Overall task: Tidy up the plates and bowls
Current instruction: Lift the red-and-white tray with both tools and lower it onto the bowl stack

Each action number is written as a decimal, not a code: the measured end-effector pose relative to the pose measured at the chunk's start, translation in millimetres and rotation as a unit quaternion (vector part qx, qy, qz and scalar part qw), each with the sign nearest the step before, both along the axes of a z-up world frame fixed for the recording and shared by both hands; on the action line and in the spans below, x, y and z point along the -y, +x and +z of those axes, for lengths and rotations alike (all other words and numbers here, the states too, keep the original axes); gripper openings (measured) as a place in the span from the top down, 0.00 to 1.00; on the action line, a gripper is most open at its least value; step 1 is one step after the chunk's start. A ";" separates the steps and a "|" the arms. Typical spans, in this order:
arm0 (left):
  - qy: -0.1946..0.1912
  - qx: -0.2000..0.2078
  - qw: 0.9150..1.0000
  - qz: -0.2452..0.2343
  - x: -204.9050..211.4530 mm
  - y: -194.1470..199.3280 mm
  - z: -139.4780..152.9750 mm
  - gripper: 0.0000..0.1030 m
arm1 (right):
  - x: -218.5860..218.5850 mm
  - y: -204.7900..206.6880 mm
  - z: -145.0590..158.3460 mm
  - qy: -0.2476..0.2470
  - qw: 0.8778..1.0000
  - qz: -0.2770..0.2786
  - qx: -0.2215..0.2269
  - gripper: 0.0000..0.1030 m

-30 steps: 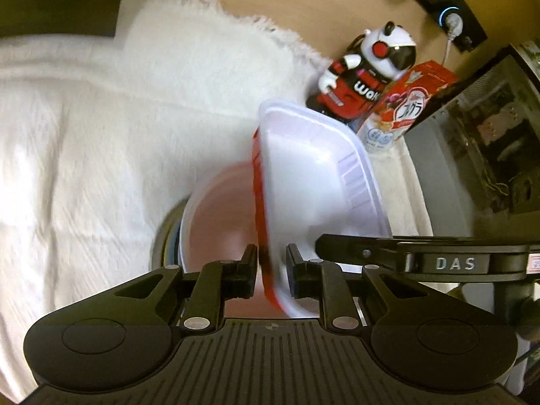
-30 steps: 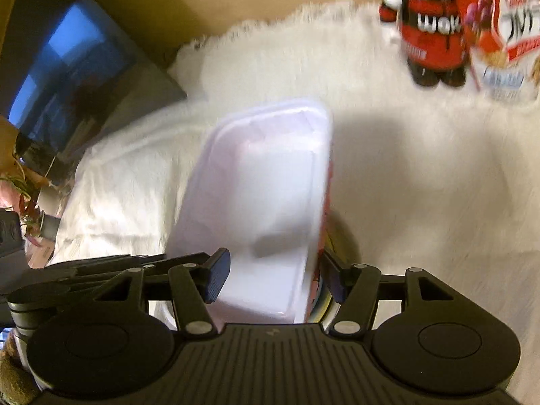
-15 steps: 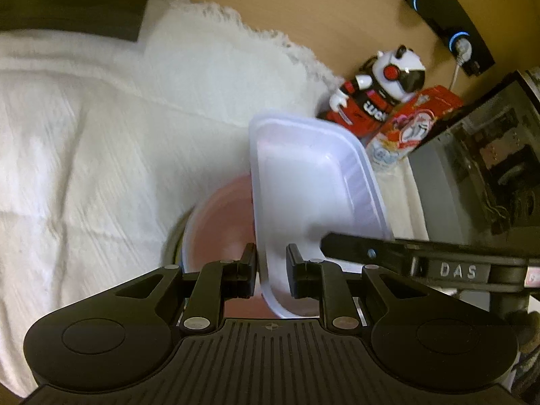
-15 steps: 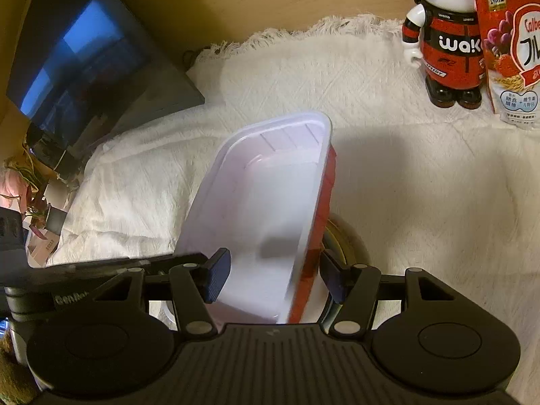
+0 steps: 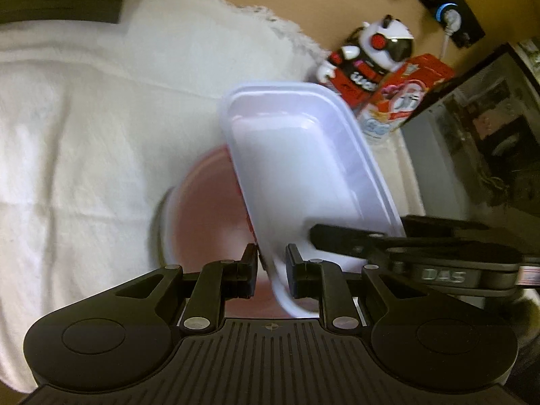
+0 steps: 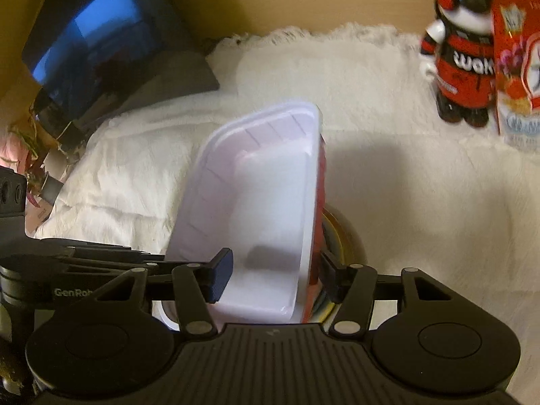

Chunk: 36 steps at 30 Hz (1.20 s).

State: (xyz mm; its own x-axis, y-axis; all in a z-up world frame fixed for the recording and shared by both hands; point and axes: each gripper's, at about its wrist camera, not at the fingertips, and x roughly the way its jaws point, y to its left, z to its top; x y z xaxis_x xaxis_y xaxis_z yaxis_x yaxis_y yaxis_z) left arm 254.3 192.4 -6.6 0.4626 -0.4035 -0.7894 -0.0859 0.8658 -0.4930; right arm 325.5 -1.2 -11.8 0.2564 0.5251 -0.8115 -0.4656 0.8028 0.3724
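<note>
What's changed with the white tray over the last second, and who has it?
The right gripper jaws are closing around the white tray's near end, pads not yet pressing. The left gripper stays shut on its rim. The tray remains tilted over the pink bowl; the toy robot hasn't moved.

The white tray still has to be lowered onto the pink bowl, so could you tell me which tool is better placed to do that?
Probably the left tool: it pinches the white tray's rim, directly over the pink bowl. The right tool is closing but not yet gripping.
</note>
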 end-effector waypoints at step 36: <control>0.037 0.008 0.999 0.020 -27.4 -25.8 0.7 0.84 | -21.6 -29.3 13.1 -0.023 0.995 0.083 0.051 0.37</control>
State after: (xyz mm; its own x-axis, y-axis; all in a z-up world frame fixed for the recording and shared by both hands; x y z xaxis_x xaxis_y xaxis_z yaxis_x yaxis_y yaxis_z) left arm 228.5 219.7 -5.9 0.4898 -0.3253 -0.8089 -0.1139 0.8960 -0.4293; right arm 296.2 20.4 1.2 0.2511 0.5305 -0.8096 -0.6260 0.7270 0.2822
